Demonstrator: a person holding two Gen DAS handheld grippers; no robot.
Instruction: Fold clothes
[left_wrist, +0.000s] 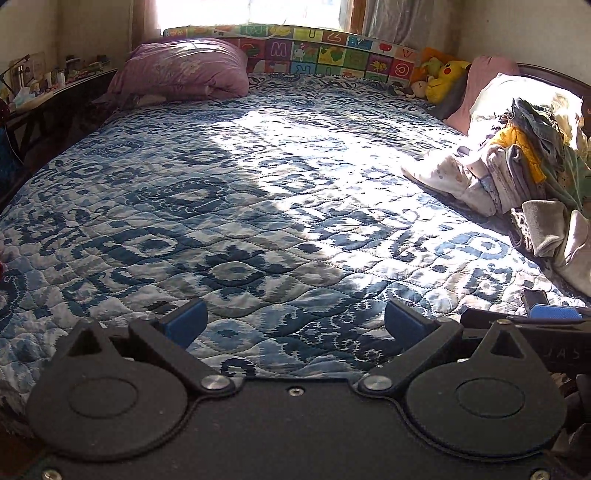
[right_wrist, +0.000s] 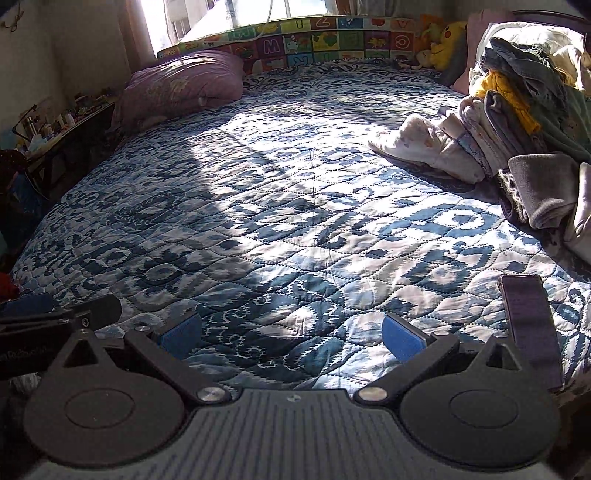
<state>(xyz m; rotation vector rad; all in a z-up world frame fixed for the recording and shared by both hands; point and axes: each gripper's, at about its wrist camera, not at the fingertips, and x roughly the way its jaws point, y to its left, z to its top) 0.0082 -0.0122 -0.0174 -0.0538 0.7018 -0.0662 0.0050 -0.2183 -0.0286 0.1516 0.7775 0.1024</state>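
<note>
Both the left gripper and the right gripper hover wide open and empty over the quilt, probably because the clothes pile waits far ahead to their right.

1. My left wrist camera sits low at the near edge of the bed, looking along its length toward the window at 12 o'clock.
2. My right wrist camera faces the same way from just beside it.
3. Both views share the quilt, the purple pillow at 11 o'clock and the clothes pile at 2 o'clock.
</note>
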